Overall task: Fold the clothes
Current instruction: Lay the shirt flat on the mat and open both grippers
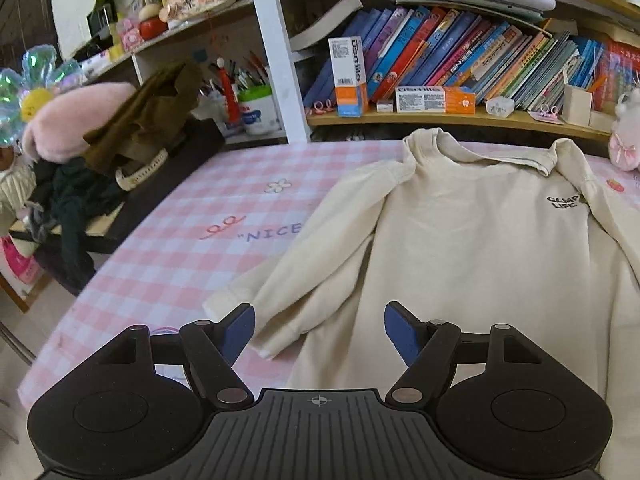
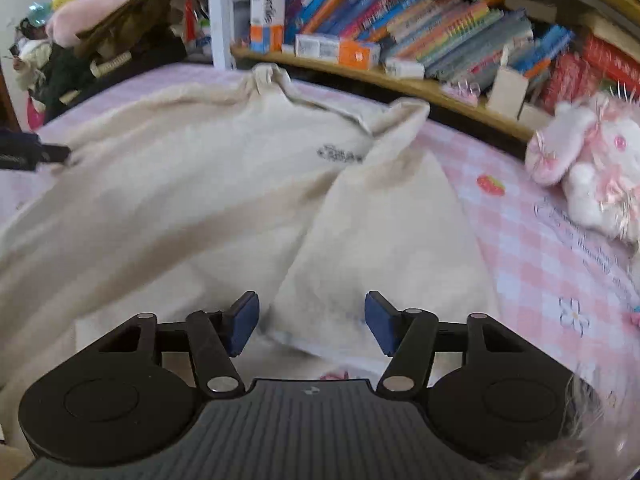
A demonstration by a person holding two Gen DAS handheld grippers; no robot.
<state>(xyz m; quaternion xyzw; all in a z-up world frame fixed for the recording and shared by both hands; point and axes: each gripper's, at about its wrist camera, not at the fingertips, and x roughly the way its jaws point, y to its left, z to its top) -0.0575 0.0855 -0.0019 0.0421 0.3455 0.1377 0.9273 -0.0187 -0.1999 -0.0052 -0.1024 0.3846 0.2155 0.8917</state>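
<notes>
**Cream sweatshirt spread on a pink checked table, both grippers open above it**

Pink-and-white checked cloth covers the table [image 1: 168, 264], which stands against a bookshelf [image 1: 460, 120] packed with leaning books.

Left wrist view: the cream sweatshirt [image 1: 460, 248] lies flat, front up, collar toward the shelf, with small black lettering on the chest. One long sleeve [image 1: 304, 280] runs diagonally down to its cuff near the left gripper [image 1: 319, 328]. That gripper's blue-padded jaws stand wide apart with nothing between the pads; the cuff lies just beyond them. Only this view shows the word "NICE" printed on the cloth, a white tub [image 1: 258, 110] crammed with pens and brushes, and an upright toothpaste box [image 1: 348, 76] on the shelf. A heap of clothes [image 1: 132, 128], brown, dark and pink, sits on a dark side surface at left.

Right wrist view, somewhat blurred: the other sleeve [image 2: 384, 232] is folded down over the sweatshirt's [image 2: 192, 184] side, its cuff end lying just ahead of the right gripper [image 2: 311, 318]. Its jaws are moderately parted and grip nothing. Only here appears a pink-and-white plush toy [image 2: 588, 168] on the table [image 2: 540, 264] at right, and the left gripper's dark tip at the far left edge.
</notes>
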